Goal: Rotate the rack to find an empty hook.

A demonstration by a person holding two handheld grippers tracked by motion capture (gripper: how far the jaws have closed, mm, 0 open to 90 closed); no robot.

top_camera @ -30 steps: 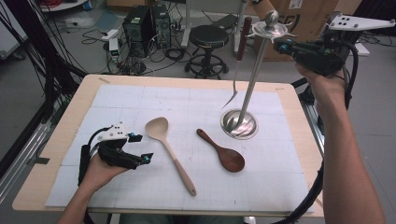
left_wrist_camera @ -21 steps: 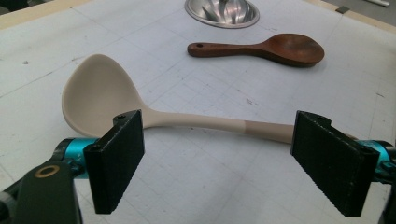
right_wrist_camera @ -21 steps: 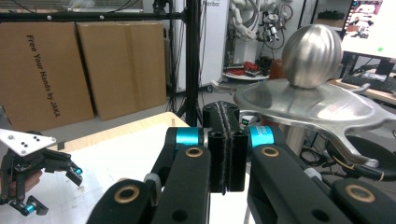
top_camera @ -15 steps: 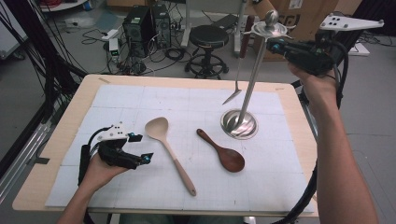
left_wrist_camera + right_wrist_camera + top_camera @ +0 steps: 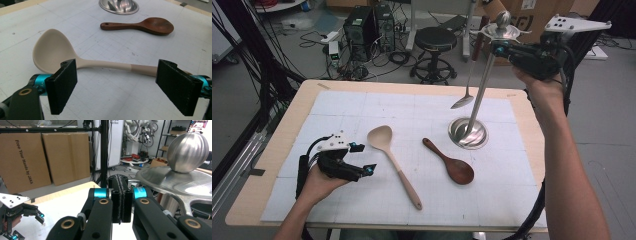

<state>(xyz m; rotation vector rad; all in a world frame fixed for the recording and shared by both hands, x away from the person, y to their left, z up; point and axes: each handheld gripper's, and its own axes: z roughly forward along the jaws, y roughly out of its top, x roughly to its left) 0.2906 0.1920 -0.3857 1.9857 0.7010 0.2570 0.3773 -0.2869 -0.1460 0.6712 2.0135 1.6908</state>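
High view: desk (image 5: 272,200) under gridded mat (image 5: 362,110), cables and stool behind. Right tongs (image 5: 499,47) closed, empty, at the stand's (image 5: 468,134) top, where a spoon (image 5: 464,97) hangs.
Left gripper view: left tongs (image 5: 117,86) wide open, empty, before beige ladle (image 5: 55,51).
Right gripper view: cardboard boxes (image 5: 40,157), racks behind.

From my left gripper (image 5: 117,85) view, the steel stand base (image 5: 119,5) is chopped off by the top edge, and my right-hand pad covers the tail end of the beige ladle (image 5: 75,58) handle. From my right gripper (image 5: 121,200) view, the stand's top disc (image 5: 180,185) runs off the right side and the pole under it is mostly behind my own linkage. My jaws look pressed together there; can't tell if the metal spoon's (image 5: 466,90) handle is pinched between them. In the high view its top end disappears behind the disc too.
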